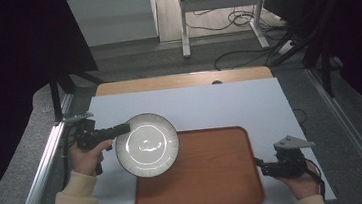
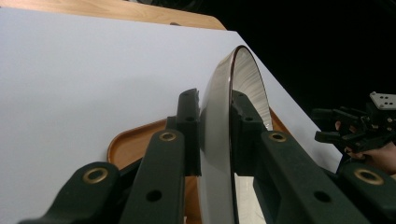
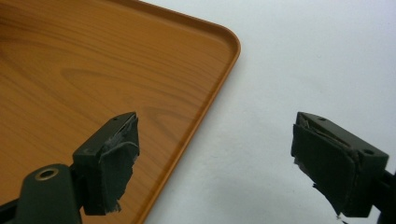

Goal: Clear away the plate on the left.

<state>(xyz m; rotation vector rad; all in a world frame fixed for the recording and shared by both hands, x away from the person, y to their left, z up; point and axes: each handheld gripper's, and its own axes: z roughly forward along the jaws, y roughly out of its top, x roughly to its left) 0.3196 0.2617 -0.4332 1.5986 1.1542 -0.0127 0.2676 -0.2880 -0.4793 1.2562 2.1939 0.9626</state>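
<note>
At the near right corner of the white table, the right gripper is held with its jaws spread wide and empty, just beside the right edge of the wooden tray. Worn pads are seen in the right gripper view. Farther left, the plate is clamped at its rim by the left gripper over the tray's far left corner; its edge-on tilt is revealed in the left gripper view.

A white-topped counter is seen, with a strip of bare wood left showing along its far edge. Beyond it, cables are strewn over the floor (around the legs of a white metal stand).
</note>
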